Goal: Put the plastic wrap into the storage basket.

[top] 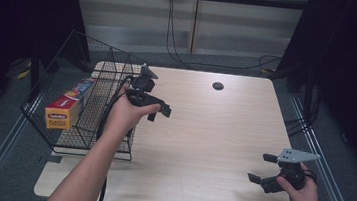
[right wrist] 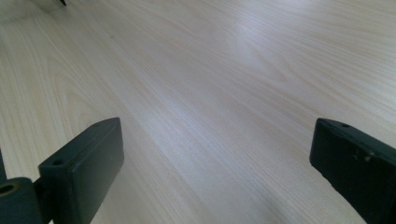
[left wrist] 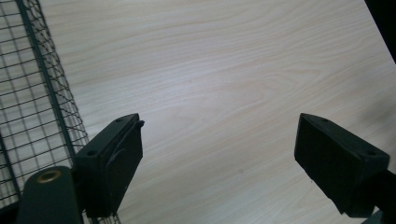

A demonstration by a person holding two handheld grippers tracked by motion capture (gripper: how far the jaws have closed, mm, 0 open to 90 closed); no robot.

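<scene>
A hand holds my left gripper [top: 159,113] above the left-middle of the light wood table [top: 201,148], just right of a black wire basket [top: 78,52]. Its jaws point right and stand open with nothing between them; in the left gripper view the left gripper [left wrist: 219,140] has bare wood under it and the basket's mesh [left wrist: 32,93] at its left. My right gripper [top: 260,168] rests low near the table's front right corner, jaws open and pointing left. Between the right gripper's [right wrist: 217,154] jaws lies bare tabletop.
Inside the basket lies a long yellow and orange box of plastic wrap [top: 68,104]. A dark round cable hole [top: 217,86] sits near the table's far edge. Cables [top: 270,65] trail on the floor behind the table, and metal rails run along both sides.
</scene>
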